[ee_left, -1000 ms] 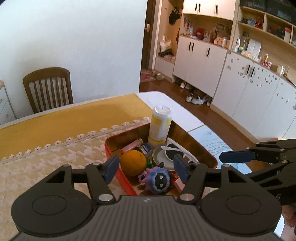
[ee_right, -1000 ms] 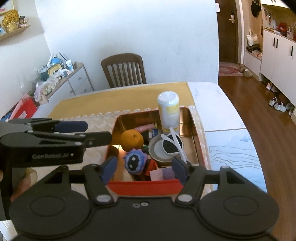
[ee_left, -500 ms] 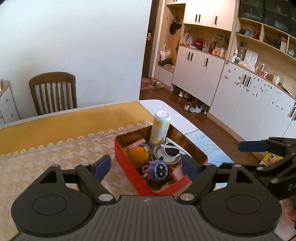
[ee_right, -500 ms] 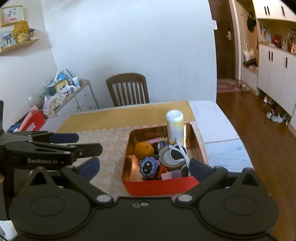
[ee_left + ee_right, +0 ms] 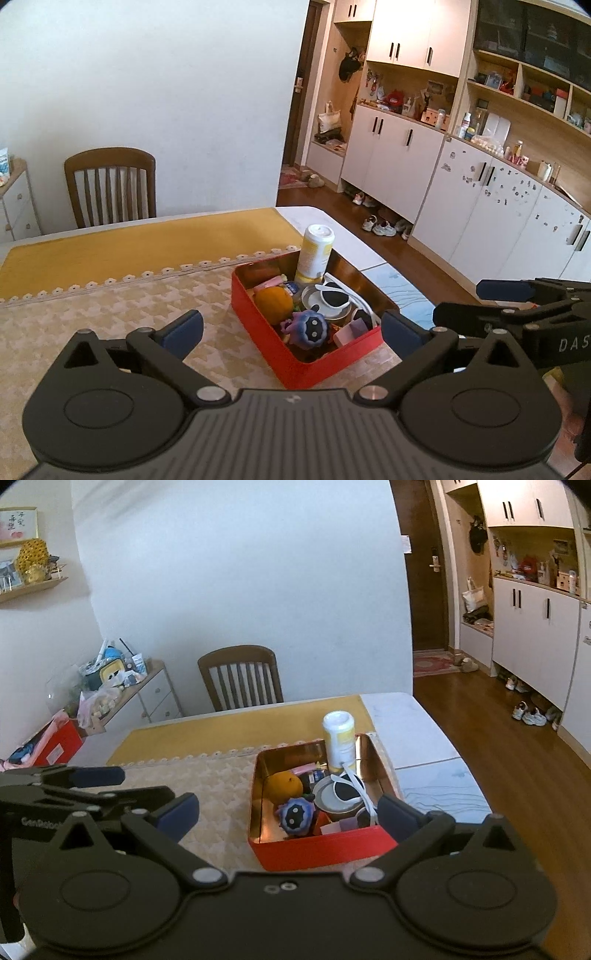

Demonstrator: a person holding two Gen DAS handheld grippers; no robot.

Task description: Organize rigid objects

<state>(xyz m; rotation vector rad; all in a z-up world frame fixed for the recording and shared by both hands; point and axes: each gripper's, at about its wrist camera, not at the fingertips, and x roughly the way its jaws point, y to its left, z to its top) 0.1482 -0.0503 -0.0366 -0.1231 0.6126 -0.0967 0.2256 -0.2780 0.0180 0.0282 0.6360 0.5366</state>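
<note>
A red tin box (image 5: 258, 325) (image 5: 317, 851) stands on the table near its right edge. It holds an orange (image 5: 275, 301) (image 5: 284, 784), a purple plush toy (image 5: 308, 328) (image 5: 295, 812), a white and yellow bottle (image 5: 316, 254) (image 5: 340, 738) standing upright, a round lid with white sunglasses (image 5: 334, 297) (image 5: 345, 790) and small items. My left gripper (image 5: 291, 328) is open and empty, raised above and before the box. My right gripper (image 5: 288, 814) is open and empty, also held back from the box. Each gripper shows in the other's view.
The table has a beige patterned cloth (image 5: 110, 310) and a yellow runner (image 5: 129, 243). A wooden chair (image 5: 110, 184) stands behind it. White cabinets (image 5: 480, 199) line the right wall. A cluttered drawer unit (image 5: 129, 690) stands at the left.
Both grippers have pulled back and up from the box and opened wider. The box and its contents have stayed put.
</note>
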